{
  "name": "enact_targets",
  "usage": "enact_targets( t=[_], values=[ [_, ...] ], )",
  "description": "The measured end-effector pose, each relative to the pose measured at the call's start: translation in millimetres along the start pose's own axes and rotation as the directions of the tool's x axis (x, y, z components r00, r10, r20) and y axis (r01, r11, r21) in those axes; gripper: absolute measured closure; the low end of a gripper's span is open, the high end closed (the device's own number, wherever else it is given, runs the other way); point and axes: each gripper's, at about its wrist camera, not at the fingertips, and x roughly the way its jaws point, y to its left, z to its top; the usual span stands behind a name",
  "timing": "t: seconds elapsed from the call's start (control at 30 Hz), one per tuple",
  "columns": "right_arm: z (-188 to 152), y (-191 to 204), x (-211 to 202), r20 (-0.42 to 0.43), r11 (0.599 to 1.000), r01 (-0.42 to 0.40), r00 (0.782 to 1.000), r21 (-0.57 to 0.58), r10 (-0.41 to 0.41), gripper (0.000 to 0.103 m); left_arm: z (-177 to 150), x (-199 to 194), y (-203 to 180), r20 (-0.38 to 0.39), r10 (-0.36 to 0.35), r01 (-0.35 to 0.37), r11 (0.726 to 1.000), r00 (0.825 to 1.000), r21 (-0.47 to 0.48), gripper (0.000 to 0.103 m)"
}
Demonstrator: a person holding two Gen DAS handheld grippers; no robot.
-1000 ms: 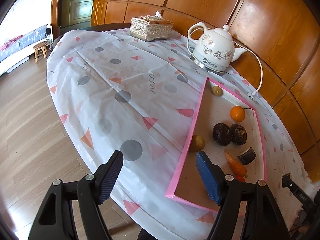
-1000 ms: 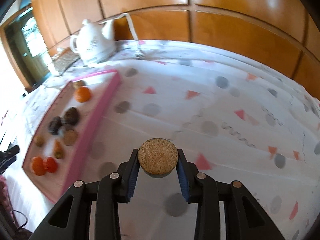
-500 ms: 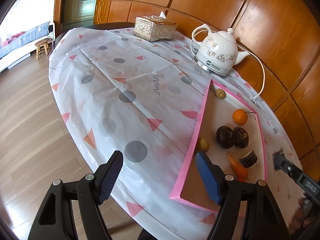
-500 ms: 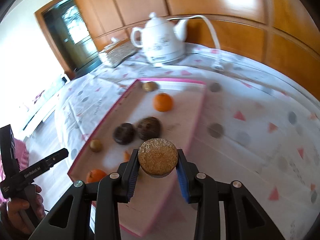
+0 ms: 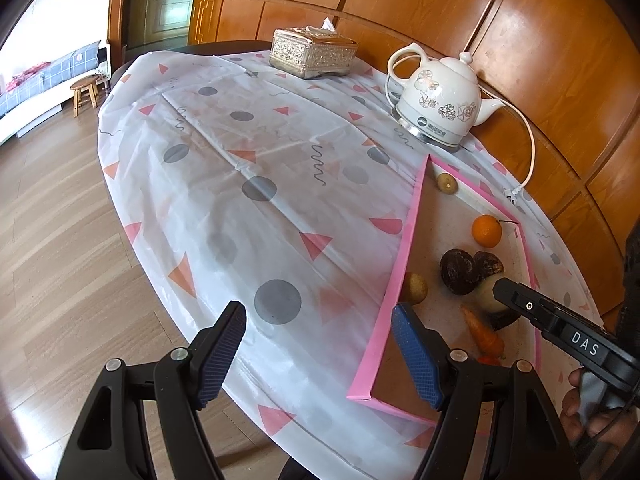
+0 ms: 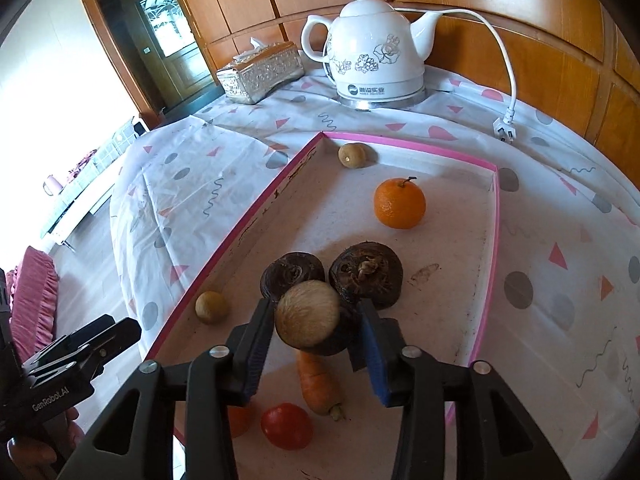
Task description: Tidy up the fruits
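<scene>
Wood-panelled room, round table (image 5: 224, 200) under a spotted cloth, pink tray (image 6: 496, 216) of produce beside a white kettle (image 6: 372, 52).

Placing step: the right gripper (image 6: 316, 336) has just been opening, its cut root piece (image 6: 312, 316) between the jaws, low over the tray by two dark roots (image 6: 366, 274); whether the pads still press, I cannot tell. Next, probably: widen fully and back away. Left gripper (image 5: 316, 356) waits, wide and empty, at the tray's near corner.

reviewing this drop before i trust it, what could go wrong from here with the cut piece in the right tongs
1. The right tongs have just been opening around the cut dark root; once freed it may roll onto the carrot or tomato.
2. It sits close against the two dark roots, so it could knock them.
3. Withdrawing the tongs could clip the pink tray.
</scene>
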Motion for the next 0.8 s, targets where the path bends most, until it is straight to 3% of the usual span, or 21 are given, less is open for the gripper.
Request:
enact_targets(
  t=[0.2, 0.37, 0.43, 0.8],
  values=[
    [-6.2, -5.9, -12.8, 0.023, 0.999, 0.009, 1.000, 0.037, -0.010, 0.054, 0.9, -4.7, -6.4, 0.017, -0.004, 0.003, 1.000, 1.000, 0.024, 0.027],
    [-18.7, -9.9, -35.5, 0.078, 0.995, 0.072, 0.994, 0.064, -0.076, 0.048, 1.3, -14.2, -18.6, 0.051, -0.008, 0.004, 0.997, 0.999, 0.074, 0.021],
    [-24.9, -10.9, -46.3, 0.106, 0.991, 0.107, 0.988, 0.076, -0.115, 0.041, 0.9, -19.2, -24.6, 0.070, -0.011, 0.004, 0.995, 0.998, 0.098, 0.019],
    [-62.5, -11.5, -80.6, 0.186, 0.957, 0.263, 0.941, 0.126, -0.283, 0.041, -7.3, -56.1, -60.5, 0.219, -0.052, -0.005, 0.968, 0.974, 0.252, 0.002]
  ],
)
